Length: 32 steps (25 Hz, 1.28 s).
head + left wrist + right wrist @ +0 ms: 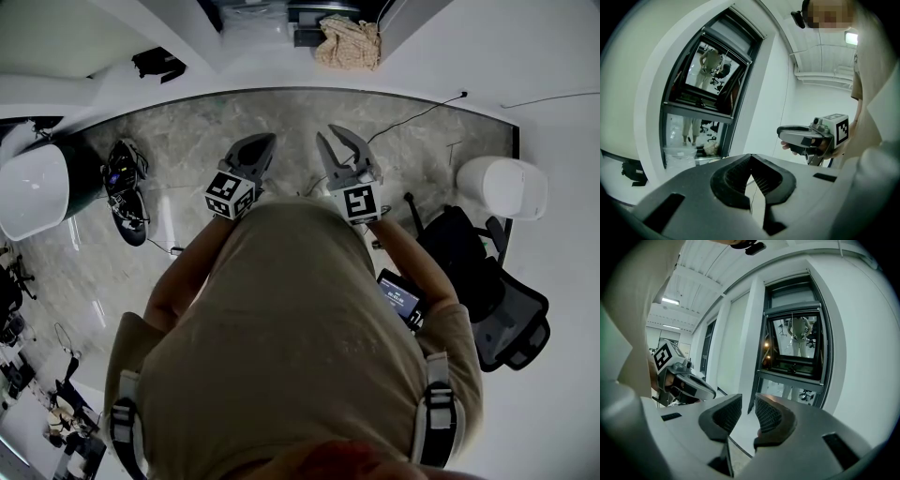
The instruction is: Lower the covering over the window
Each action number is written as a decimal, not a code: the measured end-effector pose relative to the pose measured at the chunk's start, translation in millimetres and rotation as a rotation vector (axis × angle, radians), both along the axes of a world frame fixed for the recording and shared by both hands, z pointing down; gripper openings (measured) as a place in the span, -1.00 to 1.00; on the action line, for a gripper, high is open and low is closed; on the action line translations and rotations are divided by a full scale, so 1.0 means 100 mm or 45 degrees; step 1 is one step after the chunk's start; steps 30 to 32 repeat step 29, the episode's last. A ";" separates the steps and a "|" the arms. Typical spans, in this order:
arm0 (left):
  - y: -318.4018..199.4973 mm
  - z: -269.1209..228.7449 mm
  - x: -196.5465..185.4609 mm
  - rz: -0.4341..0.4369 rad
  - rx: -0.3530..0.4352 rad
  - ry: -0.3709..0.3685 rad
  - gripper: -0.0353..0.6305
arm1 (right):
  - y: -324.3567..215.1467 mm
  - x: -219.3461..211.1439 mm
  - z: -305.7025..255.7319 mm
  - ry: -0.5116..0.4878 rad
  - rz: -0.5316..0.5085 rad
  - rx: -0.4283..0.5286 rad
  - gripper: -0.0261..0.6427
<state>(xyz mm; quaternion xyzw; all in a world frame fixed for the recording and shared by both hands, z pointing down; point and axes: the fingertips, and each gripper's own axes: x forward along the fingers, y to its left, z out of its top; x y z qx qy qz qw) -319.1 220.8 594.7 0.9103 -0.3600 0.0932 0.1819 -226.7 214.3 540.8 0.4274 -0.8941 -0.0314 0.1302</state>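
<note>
The window (708, 77) has a dark frame set in a white curved wall, and its glass mirrors the person; in the right gripper view the window (796, 344) stands ahead and to the right. A pale grey band (736, 32) fills the top of the frame, and the panes below it are uncovered. My left gripper (750, 158) is shut with nothing between its pads and is held short of the wall. My right gripper (748, 405) is open and empty, beside the left one. In the head view the left gripper (267, 141) and right gripper (330, 136) both point at the wall.
A beige cloth bundle (349, 42) lies on the ledge ahead. A white bin (506, 187) and a black office chair (492, 291) stand at the right. A white rounded thing (33, 187) and black gear (127, 192) are at the left. A cable (412, 114) crosses the marble floor.
</note>
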 end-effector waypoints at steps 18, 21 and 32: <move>-0.01 -0.03 0.15 -0.014 0.009 -0.009 -0.85 | -0.01 0.17 0.04 0.023 -0.016 -0.039 -0.83; -0.02 -0.03 0.23 -0.034 0.009 -0.016 -0.85 | -0.02 0.26 0.05 0.014 -0.025 -0.041 -0.83; 0.07 -0.02 0.04 -0.056 0.023 -0.002 -0.85 | 0.06 0.03 0.04 0.005 -0.058 -0.023 -0.83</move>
